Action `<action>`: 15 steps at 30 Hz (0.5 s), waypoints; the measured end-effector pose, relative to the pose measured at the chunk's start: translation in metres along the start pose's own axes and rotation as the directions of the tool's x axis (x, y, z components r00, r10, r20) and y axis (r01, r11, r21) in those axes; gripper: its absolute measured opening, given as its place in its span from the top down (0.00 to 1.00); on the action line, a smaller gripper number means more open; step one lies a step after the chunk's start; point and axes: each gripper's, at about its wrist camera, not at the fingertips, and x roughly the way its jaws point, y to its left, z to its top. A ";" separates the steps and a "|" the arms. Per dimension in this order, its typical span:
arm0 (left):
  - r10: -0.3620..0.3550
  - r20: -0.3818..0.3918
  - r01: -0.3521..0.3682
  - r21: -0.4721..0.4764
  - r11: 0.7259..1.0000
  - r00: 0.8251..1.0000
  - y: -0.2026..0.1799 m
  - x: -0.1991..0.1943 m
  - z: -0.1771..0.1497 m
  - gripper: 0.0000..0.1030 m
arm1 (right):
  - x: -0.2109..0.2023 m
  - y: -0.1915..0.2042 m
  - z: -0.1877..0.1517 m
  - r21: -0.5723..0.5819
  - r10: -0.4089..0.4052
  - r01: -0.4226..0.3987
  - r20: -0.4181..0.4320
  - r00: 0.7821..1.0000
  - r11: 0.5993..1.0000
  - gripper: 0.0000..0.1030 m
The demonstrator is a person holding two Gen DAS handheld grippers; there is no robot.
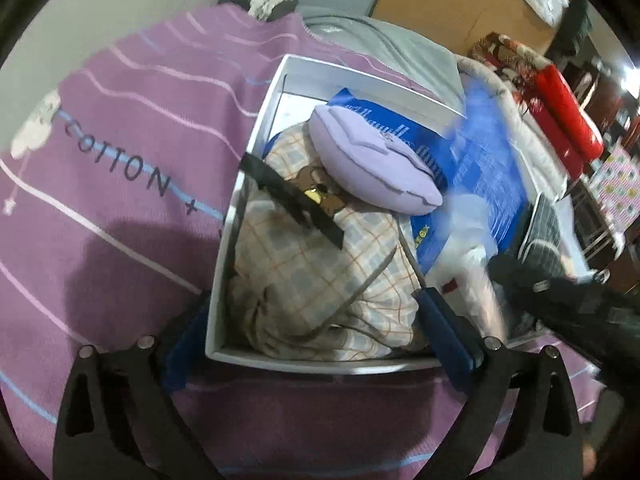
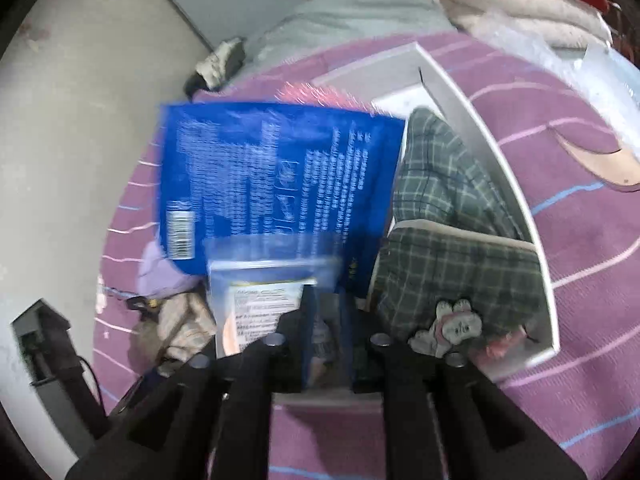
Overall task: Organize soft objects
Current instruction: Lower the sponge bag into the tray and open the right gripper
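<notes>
Lying between right tool [image 2: 326,344] fingers: blue packet [image 2: 280,176]

Left gripper [image 1: 316,332] pitched downward, jaws spread wide, nothing gripped, right gripper [image 2: 326,336] entering from 4 o'clock, jaws narrowly parted

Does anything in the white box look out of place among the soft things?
Yes. A blue printed packet stands tilted in the white box, leaning over the lilac pillow and plaid cloth. It looks like stiff, glossy packaging rather than fabric.
</notes>
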 end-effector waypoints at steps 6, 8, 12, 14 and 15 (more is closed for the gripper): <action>0.030 0.011 -0.030 0.023 0.999 0.999 -0.004 -0.002 -0.002 0.05 | -0.042 0.009 -0.024 -0.026 0.057 -0.053 0.146 0.988 0.998 0.36; 0.030 0.016 -0.030 0.020 0.999 0.999 -0.003 -0.002 -0.003 0.05 | -0.056 0.016 -0.031 -0.045 0.045 -0.037 0.197 0.979 0.998 0.33; 0.027 0.024 -0.028 0.015 1.000 0.999 -0.003 -0.003 -0.003 0.05 | -0.066 0.022 -0.039 -0.069 0.040 -0.026 0.219 0.975 0.997 0.30; 0.025 0.023 -0.025 0.011 1.000 0.999 -0.002 -0.004 -0.003 0.05 | -0.063 0.026 -0.038 -0.104 0.050 -0.031 0.185 0.981 0.994 0.31; 0.025 0.023 -0.025 0.011 1.000 0.999 -0.001 -0.005 -0.005 0.05 | -0.062 0.028 -0.039 -0.117 0.052 -0.031 0.177 0.983 0.993 0.34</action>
